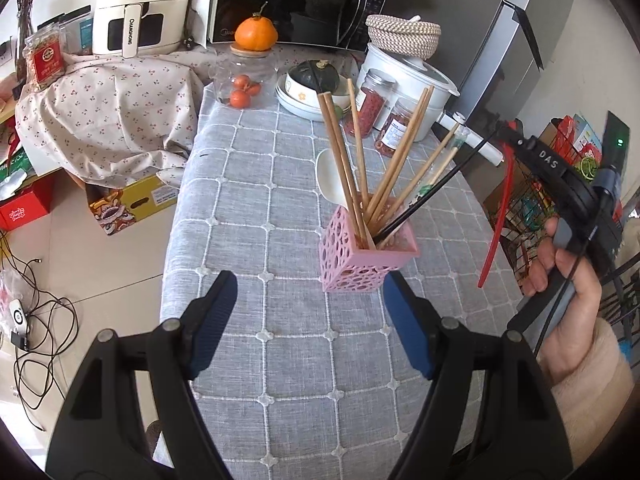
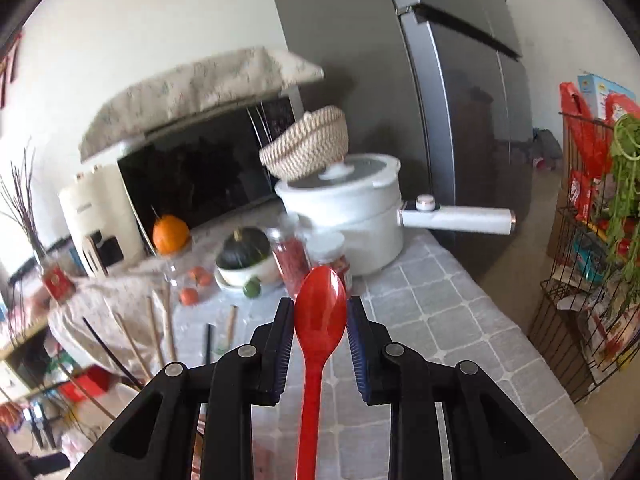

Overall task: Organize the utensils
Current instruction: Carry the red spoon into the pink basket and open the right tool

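Observation:
A pink perforated holder (image 1: 366,256) stands on the grey checked tablecloth (image 1: 256,184) with several wooden chopsticks (image 1: 344,168), a black one and a white spoon (image 1: 330,180) in it. My left gripper (image 1: 310,280) hovers open just in front of the holder, with nothing between its fingers. To the right of the holder a hand lifts my right gripper (image 1: 508,132), and the handle of a red plastic spoon (image 1: 498,216) hangs down from it. In the right wrist view that gripper (image 2: 321,304) is shut on the red spoon (image 2: 320,320), its pads against the bowl's sides.
At the table's far end stand a white pot (image 1: 404,76) with a woven basket on it, two spice jars (image 1: 370,104), a bowl holding a dark squash (image 1: 316,76) and a glass jar of oranges (image 1: 244,80). A wire rack (image 2: 580,280) and fridge (image 2: 460,100) are at the right.

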`<state>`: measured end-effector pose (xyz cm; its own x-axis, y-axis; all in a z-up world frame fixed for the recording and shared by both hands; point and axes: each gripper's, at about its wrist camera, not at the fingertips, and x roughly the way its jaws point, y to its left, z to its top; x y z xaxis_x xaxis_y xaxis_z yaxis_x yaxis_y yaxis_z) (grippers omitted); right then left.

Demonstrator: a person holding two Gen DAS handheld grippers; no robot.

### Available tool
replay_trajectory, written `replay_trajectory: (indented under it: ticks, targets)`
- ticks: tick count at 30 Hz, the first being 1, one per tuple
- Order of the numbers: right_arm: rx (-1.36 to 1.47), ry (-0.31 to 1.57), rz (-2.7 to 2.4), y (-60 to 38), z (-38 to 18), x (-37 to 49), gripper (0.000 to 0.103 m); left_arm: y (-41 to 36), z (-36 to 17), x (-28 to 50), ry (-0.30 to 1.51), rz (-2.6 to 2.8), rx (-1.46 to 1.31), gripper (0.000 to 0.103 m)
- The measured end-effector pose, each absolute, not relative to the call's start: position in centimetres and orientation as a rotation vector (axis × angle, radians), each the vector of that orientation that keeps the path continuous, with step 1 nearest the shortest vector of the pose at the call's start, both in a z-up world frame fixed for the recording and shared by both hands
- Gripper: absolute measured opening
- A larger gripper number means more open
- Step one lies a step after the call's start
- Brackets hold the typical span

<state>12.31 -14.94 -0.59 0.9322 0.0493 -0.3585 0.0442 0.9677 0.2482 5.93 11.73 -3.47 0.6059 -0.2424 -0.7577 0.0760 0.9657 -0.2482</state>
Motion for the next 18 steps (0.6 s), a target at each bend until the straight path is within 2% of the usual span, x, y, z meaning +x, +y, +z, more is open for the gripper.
replay_trajectory:
  ticks: [9,18]
  targets:
    - [0.191,0.041,-0.001,-7.7,0.6,10.1,0.027,13.4,-3.7,6.5,0.908,-0.157,-0.239,0.076]
    - [0.082,-0.04,-0.043,-4.6,-2.9,10.2,0.027,13.4,-3.8,6.9,0.914,-0.163,-0.24,0.076]
